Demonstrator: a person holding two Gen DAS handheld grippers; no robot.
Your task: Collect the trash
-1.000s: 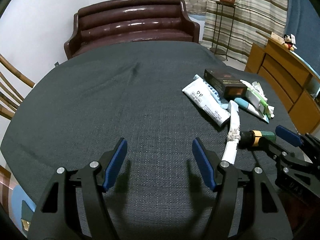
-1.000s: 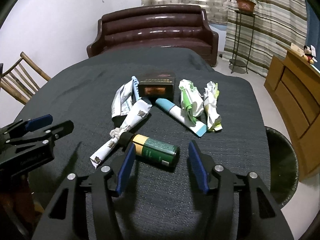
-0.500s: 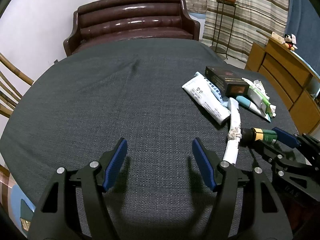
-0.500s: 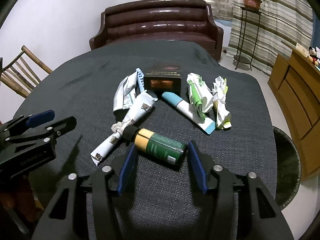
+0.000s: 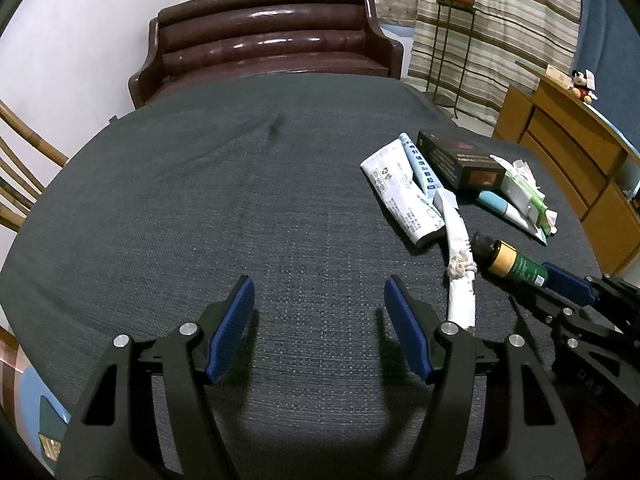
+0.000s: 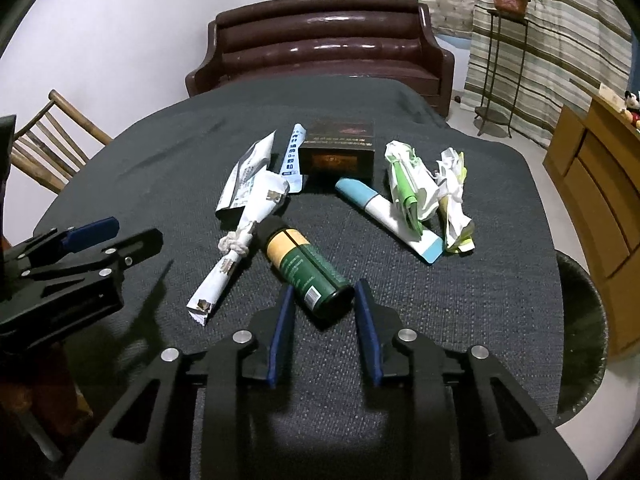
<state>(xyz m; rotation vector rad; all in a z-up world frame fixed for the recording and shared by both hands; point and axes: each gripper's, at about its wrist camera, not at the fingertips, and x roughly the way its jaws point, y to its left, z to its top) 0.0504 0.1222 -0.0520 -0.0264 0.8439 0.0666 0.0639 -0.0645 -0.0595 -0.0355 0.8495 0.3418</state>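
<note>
A green spray can (image 6: 308,268) with a yellow band and black cap lies on the dark table cloth (image 6: 500,280). My right gripper (image 6: 324,300) has its jaws narrowed around the can's base, pads at or near its sides. The can also shows in the left wrist view (image 5: 508,260). Beyond it lie a knotted paper roll (image 6: 236,248), a white pouch (image 6: 246,178), a dark box (image 6: 338,152), a blue-capped tube (image 6: 384,212) and crumpled wrappers (image 6: 412,184). My left gripper (image 5: 320,312) is open and empty over bare cloth.
A dark round bin (image 6: 580,332) stands beside the table at the right. A brown sofa (image 6: 320,44) is behind the table, a wooden chair (image 6: 44,144) at the left, a wooden cabinet (image 6: 600,184) at the right.
My right gripper has moved forward around the can's base and its jaws have closed in from wide open. The can has turned end-on to it. The left gripper has stayed put.
</note>
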